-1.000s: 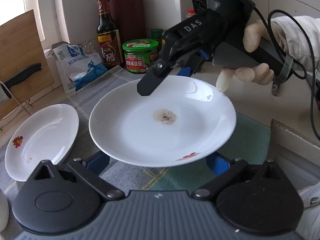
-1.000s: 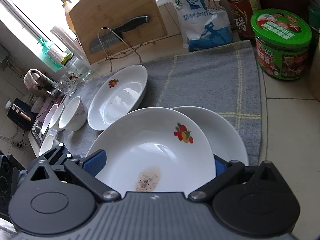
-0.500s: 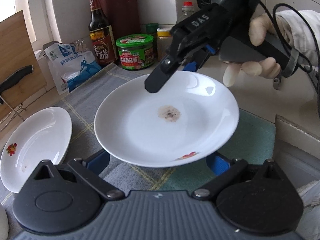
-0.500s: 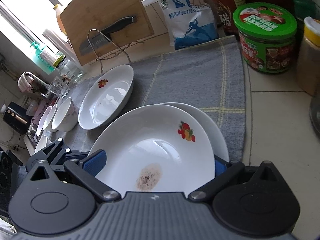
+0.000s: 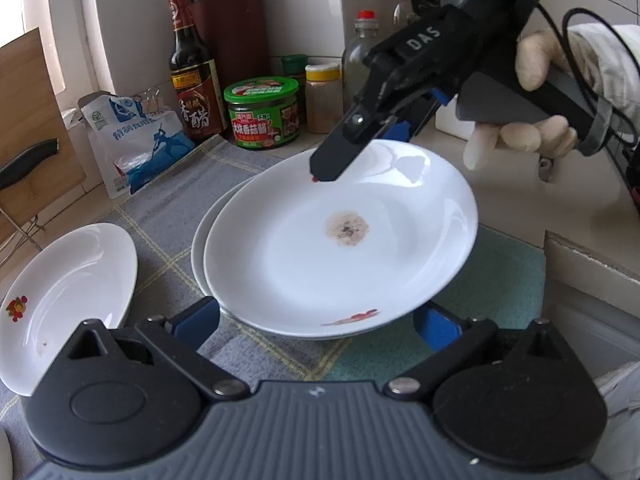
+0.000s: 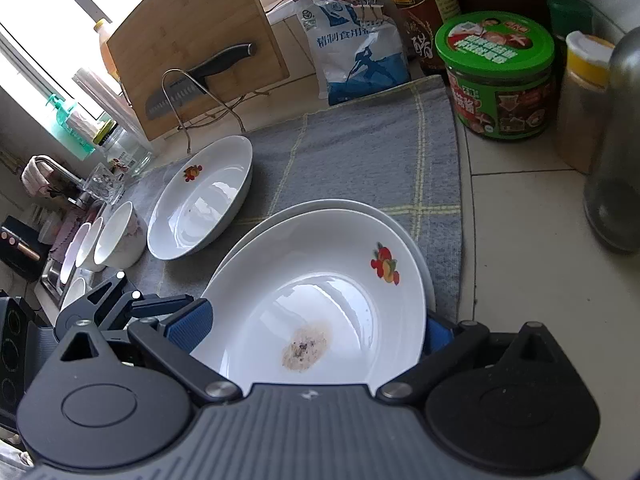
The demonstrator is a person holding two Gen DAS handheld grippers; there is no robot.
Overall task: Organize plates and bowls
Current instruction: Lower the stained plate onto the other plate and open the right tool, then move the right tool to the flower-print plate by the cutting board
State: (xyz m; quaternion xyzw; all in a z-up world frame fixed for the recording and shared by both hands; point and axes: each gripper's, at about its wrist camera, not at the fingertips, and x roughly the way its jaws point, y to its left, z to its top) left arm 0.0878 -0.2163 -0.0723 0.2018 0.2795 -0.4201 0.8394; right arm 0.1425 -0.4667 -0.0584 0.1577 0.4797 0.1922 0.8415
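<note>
A white plate (image 5: 300,272) with a brown stain and a fruit print lies tilted over a second white plate (image 5: 199,240) on the grey cloth (image 5: 168,220). My right gripper (image 5: 360,154) holds its far rim, jaws wide, pads pressed on either side. In the right wrist view the same plate (image 6: 320,300) fills the gap of my right gripper (image 6: 312,326), above the lower plate (image 6: 340,205). My left gripper (image 5: 318,320) is open, with the near rim over its pads. A third plate (image 6: 200,200) sits to the left.
Several bowls (image 6: 120,236) stand beyond the third plate near a sink. A green-lidded jar (image 6: 496,80), a vinegar bottle (image 5: 192,80), a salt bag (image 5: 136,140) and a glass bottle (image 6: 616,140) line the back. A cutting board with a knife (image 6: 192,48) leans at the far left.
Both grippers have carried the stained plate across and down onto the second plate, which now shows beneath its left edge. Neither gripper's jaw width has changed.
</note>
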